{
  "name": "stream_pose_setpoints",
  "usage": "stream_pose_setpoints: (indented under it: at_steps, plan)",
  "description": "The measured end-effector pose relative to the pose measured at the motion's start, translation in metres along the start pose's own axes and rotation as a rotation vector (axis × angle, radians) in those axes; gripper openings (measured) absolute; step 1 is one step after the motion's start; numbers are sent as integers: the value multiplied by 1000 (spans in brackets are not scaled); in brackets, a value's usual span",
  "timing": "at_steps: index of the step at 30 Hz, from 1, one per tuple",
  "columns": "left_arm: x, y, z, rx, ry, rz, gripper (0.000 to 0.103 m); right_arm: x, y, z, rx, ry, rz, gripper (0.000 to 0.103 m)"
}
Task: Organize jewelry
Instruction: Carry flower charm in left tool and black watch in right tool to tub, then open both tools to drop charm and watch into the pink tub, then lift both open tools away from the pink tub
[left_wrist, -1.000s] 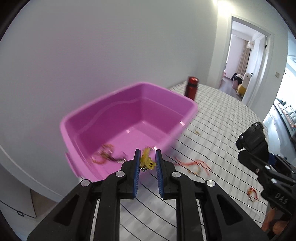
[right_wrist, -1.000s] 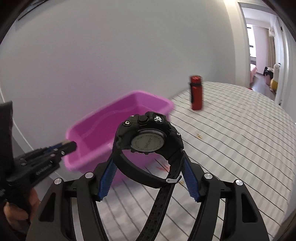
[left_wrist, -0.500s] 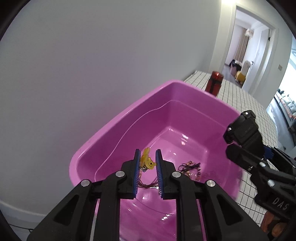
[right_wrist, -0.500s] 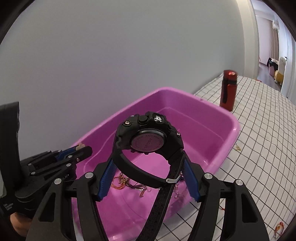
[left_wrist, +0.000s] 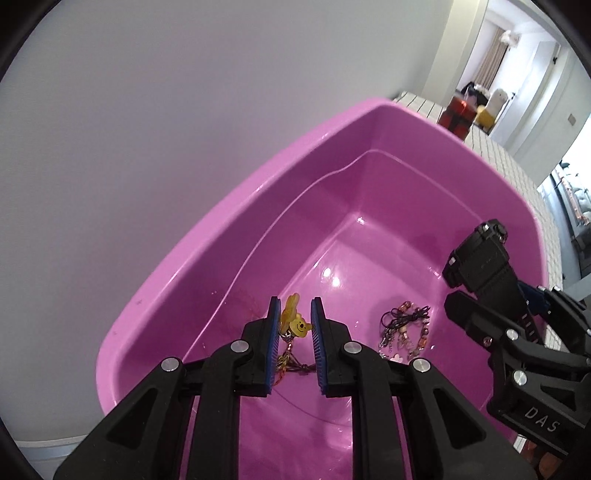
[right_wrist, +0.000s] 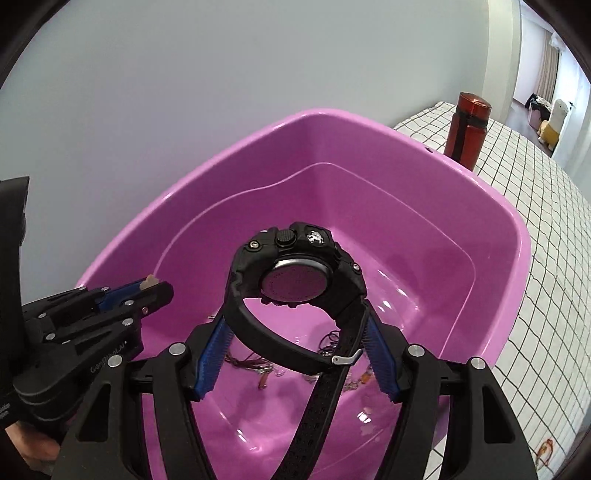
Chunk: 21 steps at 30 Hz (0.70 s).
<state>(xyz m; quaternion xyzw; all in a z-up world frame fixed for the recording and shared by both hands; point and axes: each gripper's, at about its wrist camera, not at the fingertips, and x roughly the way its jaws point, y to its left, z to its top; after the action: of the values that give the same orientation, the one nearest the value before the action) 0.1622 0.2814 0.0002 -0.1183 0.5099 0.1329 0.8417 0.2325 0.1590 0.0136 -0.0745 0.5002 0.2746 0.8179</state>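
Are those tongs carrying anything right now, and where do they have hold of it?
Left tongs pinch a yellow bear charm by its sides; right tongs clamp a black watch across its strap loop.

Both grippers sit over the tub (left_wrist: 221, 229), which is pushed up close to the wall (left_wrist: 147, 92), with the left gripper (left_wrist: 295, 325) pinching a little bear charm (left_wrist: 298, 325) and the right gripper (right_wrist: 295, 354) beside it clamped on a watch (right_wrist: 295, 280). Down on the tub floor there's a beaded bracelet (left_wrist: 404, 328) lying between the two grippers, plus a tangle of cords (left_wrist: 291, 363) right under the charm. Behind the tub's far corner a bottle (right_wrist: 468, 129) stands upright on the checked cloth (right_wrist: 546, 258), and a doorway (left_wrist: 491, 74) is further back past that.
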Motion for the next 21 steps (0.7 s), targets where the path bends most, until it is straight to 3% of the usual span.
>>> stream_pose_setpoints:
  at_steps: [2, 4, 6, 7, 14, 21]
  plan:
    - [3, 0, 2, -4, 7, 1, 17, 4, -1, 0, 7, 20, -18, 65]
    - [0, 1, 2, 2, -2, 16, 29, 8, 0, 1, -2, 43, -49, 65]
    - [-2, 3, 3, -5, -15, 27, 72, 10, 1, 1, -4, 59, -73, 65]
    - [-6, 7, 2, -16, -33, 26, 77, 6, 3, -3, -4, 64, -80, 65]
    - [-14, 12, -3, -17, -42, 40, 78, 8, 4, -11, -14, 113, -143, 66]
    - [-17, 11, -5, -18, -44, 37, 78, 1, -5, -4, -2, 97, -120, 76]
